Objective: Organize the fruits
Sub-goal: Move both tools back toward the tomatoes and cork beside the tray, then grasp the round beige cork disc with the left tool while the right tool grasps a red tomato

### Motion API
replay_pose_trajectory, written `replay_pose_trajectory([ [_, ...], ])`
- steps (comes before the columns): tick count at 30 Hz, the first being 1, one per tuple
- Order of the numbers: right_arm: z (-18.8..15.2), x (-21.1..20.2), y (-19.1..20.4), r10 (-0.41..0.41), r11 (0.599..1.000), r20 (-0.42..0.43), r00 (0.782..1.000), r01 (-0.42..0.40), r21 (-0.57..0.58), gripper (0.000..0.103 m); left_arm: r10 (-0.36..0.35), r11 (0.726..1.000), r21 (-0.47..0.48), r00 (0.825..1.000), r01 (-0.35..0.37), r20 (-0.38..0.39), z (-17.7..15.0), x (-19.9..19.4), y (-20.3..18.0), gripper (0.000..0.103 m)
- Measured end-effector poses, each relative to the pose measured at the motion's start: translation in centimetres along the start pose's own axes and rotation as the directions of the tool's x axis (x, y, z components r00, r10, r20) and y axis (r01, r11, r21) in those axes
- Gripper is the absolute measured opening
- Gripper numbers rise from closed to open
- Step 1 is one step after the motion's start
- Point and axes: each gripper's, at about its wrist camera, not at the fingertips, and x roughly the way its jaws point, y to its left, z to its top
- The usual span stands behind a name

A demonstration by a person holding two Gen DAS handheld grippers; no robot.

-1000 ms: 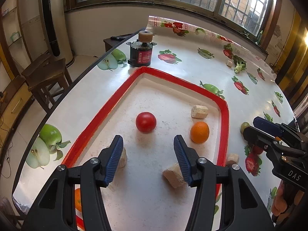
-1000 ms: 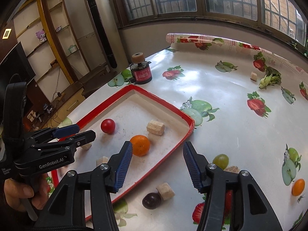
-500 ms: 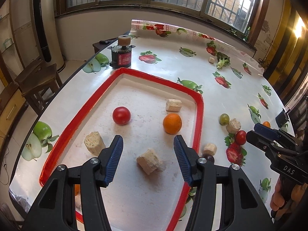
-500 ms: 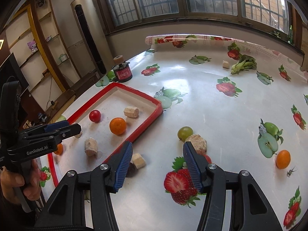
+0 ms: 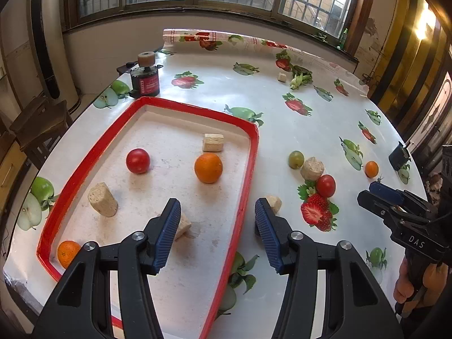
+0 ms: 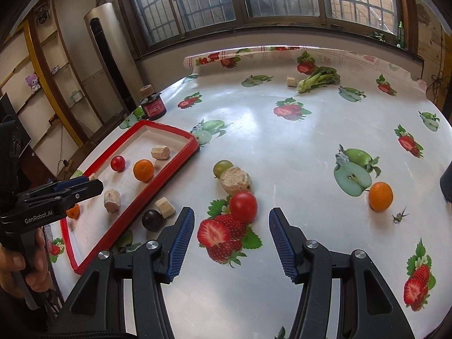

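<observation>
Two corks (image 6: 236, 179) (image 6: 165, 206) crowd red tomato (image 6: 243, 206) | dark fruit (image 6: 152, 219), perhaps plum

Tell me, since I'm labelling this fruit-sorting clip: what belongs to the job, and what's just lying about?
Job: tray, red tomato, green grape, orange, dark plum.
Lying about: black jar, leafy greens, cork chunk.

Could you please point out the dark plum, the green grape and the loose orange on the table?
dark plum (image 6: 152, 220), right wrist view, middle of its top.
green grape (image 6: 221, 167), right wrist view, its upper left side.
loose orange (image 6: 380, 196), right wrist view, centre of its face.
</observation>
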Motion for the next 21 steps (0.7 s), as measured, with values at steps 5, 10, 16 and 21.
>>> replay_pose_trajectory([
  [5, -1.2, -0.7, -1.7, -0.021, 0.999, -0.004, 1.0, 0.021, 0.031, 0.057, -0.021, 0.999, 0.026, 1.0, 0.022, -0.014, -0.4, 0.4, -1.7, 0.053],
  [10, -1.5, -0.2, -2.4, -0.014, 0.999, -0.012, 1.0, 0.015, 0.047, 0.057, -0.032, 0.999, 0.04, 0.999, 0.033, -0.021, -0.5, 0.7, -2.8, 0.053],
  [16, -0.8, 2.6, -1.1, 0.022, 1.0, -0.039, 0.999, -0.021, 0.011, 0.057, -0.038, 0.999, 0.036, 0.999, 0.039, -0.031, 0.0, 1.4, -3.2, 0.053],
  [21, 0.0, 6.2, -0.6, 0.023, 1.0, -0.092, 0.995, -0.024, -0.009, 0.055, -0.05, 0.998, 0.037, 0.998, 0.051, -0.041, 0.8, 2.4, -3.9, 0.053],
])
